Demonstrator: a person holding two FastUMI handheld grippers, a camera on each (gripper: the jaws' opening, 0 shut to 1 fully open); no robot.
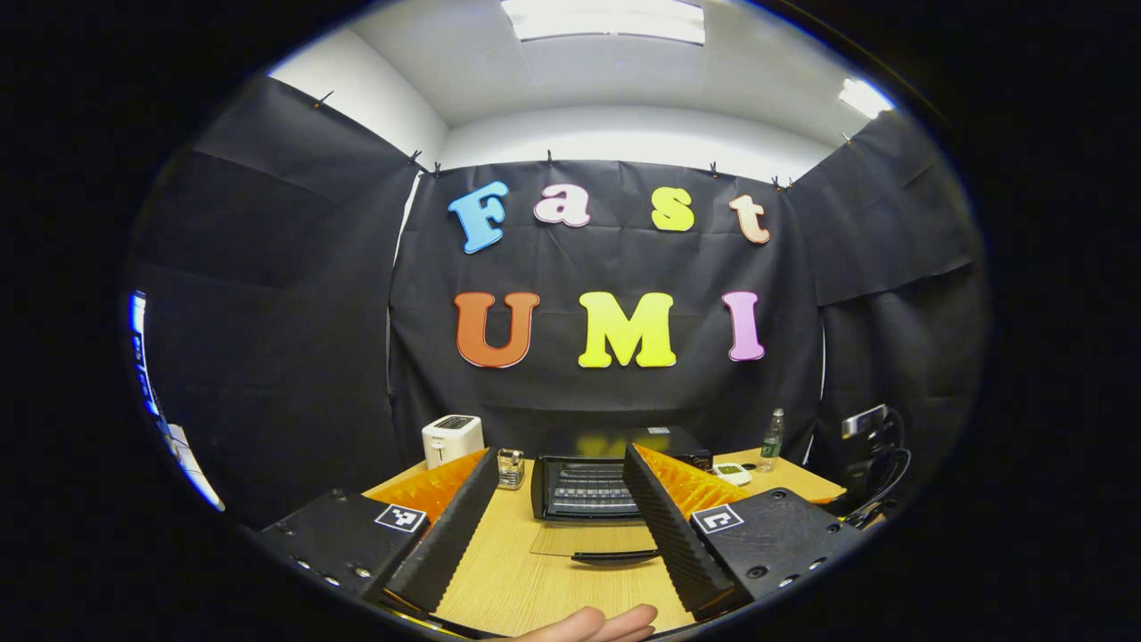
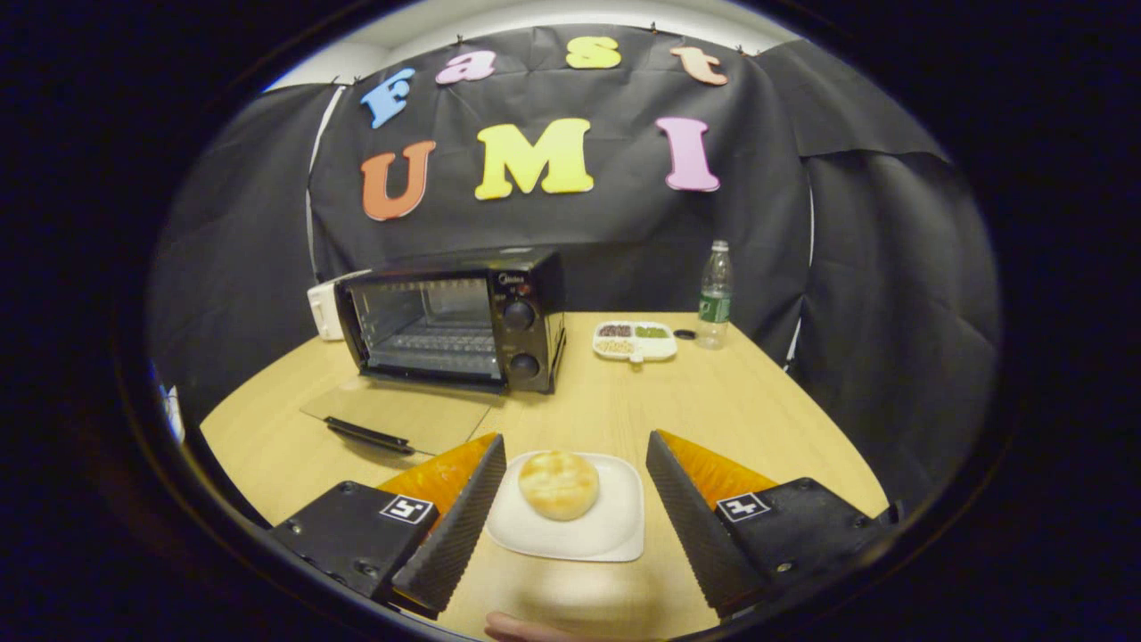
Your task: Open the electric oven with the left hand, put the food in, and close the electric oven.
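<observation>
Wood-grain table, glossy glass oven door, matt cloth wall.

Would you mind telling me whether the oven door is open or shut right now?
Open. The oven door lies folded down flat on the table, and the rack inside the electric oven is exposed.

Staged recording booth set up as a mock kitchen: black cloth walls clipped below a white ceiling with panel lights; wooden tabletop carrying an electric oven, toaster and water bottle.
</observation>
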